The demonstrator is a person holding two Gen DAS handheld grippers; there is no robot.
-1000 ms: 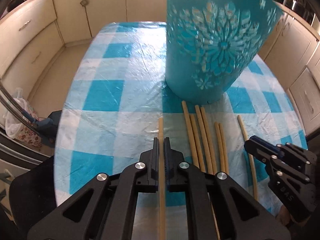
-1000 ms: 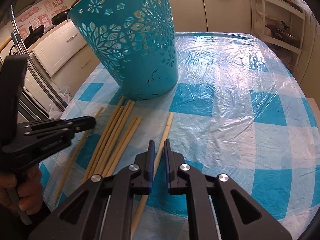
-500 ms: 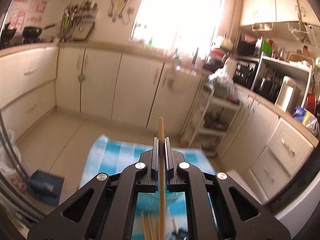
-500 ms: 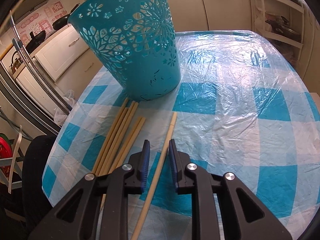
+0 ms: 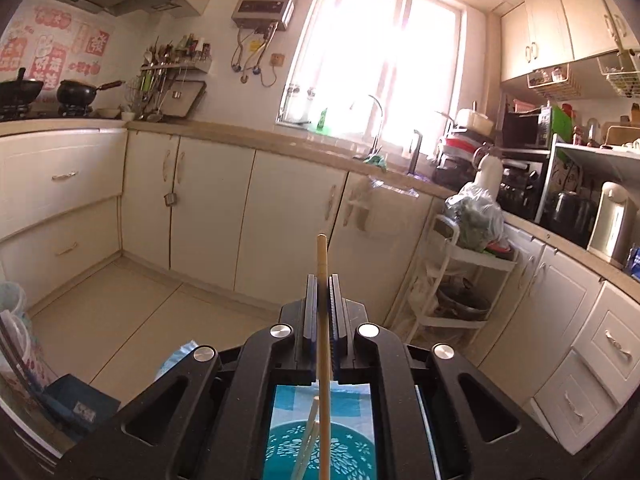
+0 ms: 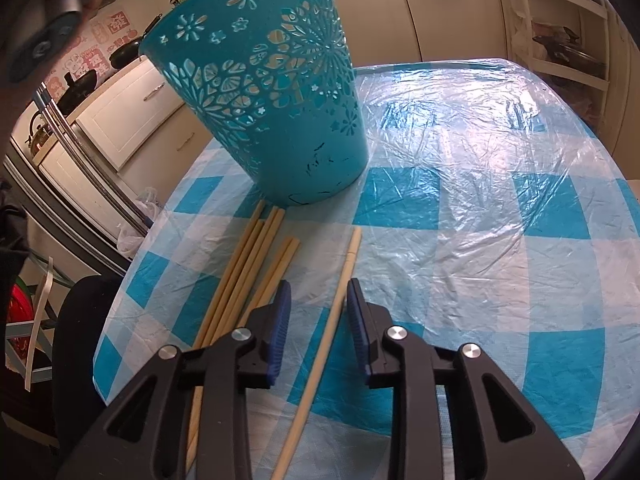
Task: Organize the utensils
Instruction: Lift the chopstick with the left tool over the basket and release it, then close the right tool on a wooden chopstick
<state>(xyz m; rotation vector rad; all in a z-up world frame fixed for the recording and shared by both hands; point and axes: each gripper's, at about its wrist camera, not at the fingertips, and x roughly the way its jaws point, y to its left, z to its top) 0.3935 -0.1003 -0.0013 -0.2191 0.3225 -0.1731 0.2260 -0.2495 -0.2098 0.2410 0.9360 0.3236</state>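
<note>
Bamboo chopstick (image 5: 323,320) is being held upright in the closed left fingers (image 5: 310,312) above the teal basket (image 6: 264,92); release only once its lower end is inside, while the open right gripper (image 6: 315,312) is straddling a loose stick (image 6: 320,344) on the bench (image 6: 480,240).

Left wrist view: raised high, faces level across the kitchen toward the bright window (image 5: 384,60); directly below, seen through its frame, the teal perforated plastic basket (image 5: 320,452). Right wrist view: low, close over the blue-checked plastic-covered bench (image 6: 480,208), angled down and forward. Both views share that basket (image 6: 264,92).
</note>
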